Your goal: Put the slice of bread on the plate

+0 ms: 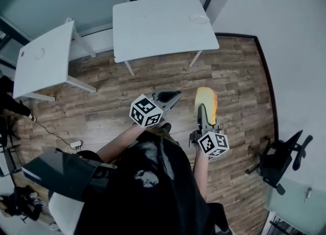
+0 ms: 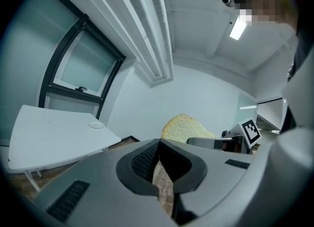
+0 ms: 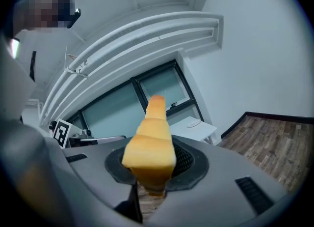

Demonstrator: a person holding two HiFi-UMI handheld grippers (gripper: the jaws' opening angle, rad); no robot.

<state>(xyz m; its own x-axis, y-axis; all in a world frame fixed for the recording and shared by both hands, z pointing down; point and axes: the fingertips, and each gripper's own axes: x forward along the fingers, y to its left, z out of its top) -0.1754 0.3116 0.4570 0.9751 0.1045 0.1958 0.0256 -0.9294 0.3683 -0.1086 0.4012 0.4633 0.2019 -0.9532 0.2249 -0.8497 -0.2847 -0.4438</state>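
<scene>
Golden at the crust and pale on its face, the slice of bread (image 1: pixel 206 99) stands on edge in my right gripper (image 1: pixel 204 111), well short of the white table (image 1: pixel 153 30), out over the wooden floor (image 1: pixel 229 76). In the right gripper view the jaws are closed most of the way and pinch the slice's lower edge, so the bread rises above them and covers part of the table beyond.

My left gripper (image 1: pixel 175 95) is level with the right one, equally far from the table and on the side away from the plate. In the left gripper view its jaws meet at the tips with nothing between them; only floor shows through the gap lower down.

The plate (image 1: pixel 198 19) lies near the table's far right corner, bare and well apart from the bread. A second white desk (image 1: pixel 43 58) stands to the left of the table, set at an angle to it. A black office chair (image 1: pixel 282 160) sits to the right of the table and nearer to me, close to the wall.
</scene>
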